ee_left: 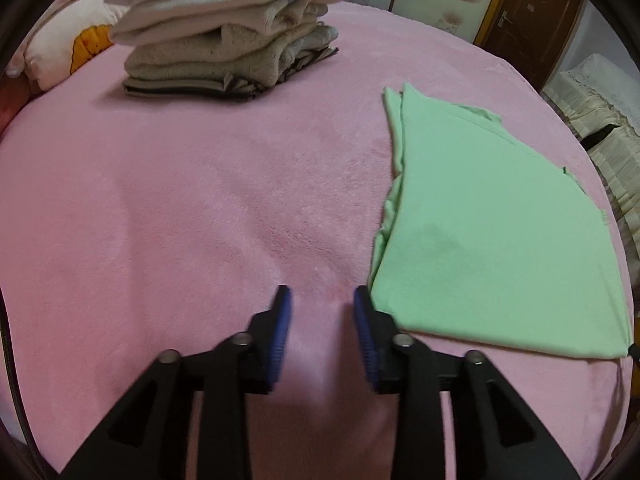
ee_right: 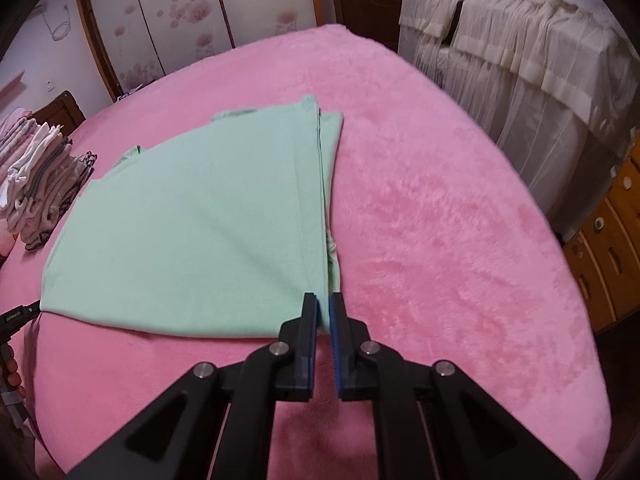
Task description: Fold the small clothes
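A light green garment [ee_left: 492, 232] lies folded flat on the pink blanket, right of centre in the left wrist view. It fills the middle left of the right wrist view [ee_right: 192, 232]. My left gripper [ee_left: 322, 300] is open and empty over the bare blanket, its right finger just beside the garment's near left corner. My right gripper [ee_right: 324, 308] is shut on the garment's near right corner, with green cloth pinched between the blue pads.
A tall stack of folded small clothes [ee_left: 228, 36] stands at the back left of the bed [ee_left: 160, 200]. It also shows at the left edge of the right wrist view [ee_right: 40, 176]. A pillow [ee_left: 60, 48] lies beside it. A lace-draped piece of furniture [ee_right: 520, 60] and a wooden drawer unit [ee_right: 608, 240] stand past the bed's right edge.
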Tool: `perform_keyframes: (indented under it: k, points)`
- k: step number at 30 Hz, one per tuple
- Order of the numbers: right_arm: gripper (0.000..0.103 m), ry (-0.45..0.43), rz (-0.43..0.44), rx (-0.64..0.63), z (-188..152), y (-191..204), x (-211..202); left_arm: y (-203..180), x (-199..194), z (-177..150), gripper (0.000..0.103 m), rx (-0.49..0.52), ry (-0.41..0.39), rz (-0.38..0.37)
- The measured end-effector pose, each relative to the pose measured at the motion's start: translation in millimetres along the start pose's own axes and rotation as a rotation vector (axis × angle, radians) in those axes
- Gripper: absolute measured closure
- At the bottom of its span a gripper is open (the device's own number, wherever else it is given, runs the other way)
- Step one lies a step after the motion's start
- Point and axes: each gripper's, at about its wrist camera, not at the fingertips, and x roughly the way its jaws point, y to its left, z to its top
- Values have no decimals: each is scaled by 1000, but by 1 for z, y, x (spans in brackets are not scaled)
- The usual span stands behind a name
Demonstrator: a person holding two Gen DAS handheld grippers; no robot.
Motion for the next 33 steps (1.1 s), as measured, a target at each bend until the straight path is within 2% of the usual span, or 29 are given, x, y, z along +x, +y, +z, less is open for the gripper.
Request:
perform_keyframes:
  k: [1,3,6,8,10,12,17,20,25,29,33]
  points:
    - [96,-5,-6,-5,1,2,-4,-1,-7,-2,60,9,-9,5]
    - [96,-9,-29,-20,4,9,-12,-8,-21,-3,46,26,-27,-16]
    - [86,-7,-58,-34,8,21,-21,-13,-31,1,45,33,-42,-46]
    - [68,-19,-85,-47,8,29,-25,-17,-39,3,45,37,-51,-41]
    - [63,-26,-162,-74,8,35,-28,-20,-45,4,45,40,-55,-32]
    - [63,-32,-200,-86,6,36,-29,-21,-51,6,45,40,-61,-38]
    - [63,-42,-146,-47,5,34,-39,-29,-63,2,41,54,-58,-47]
    - [63,-54,-104,-40,6,44,-44,-33,-68,0,40,41,-35,-80]
    - [63,-75,-33,-32,7,69,-53,-46,-78,0,39,41,-29,-118]
    - [63,-83,7,-35,11,91,-58,-56,-88,2,27,54,-47,-127]
    - [63,-101,27,-83,15,119,-60,-63,-92,4,26,56,-55,-146]
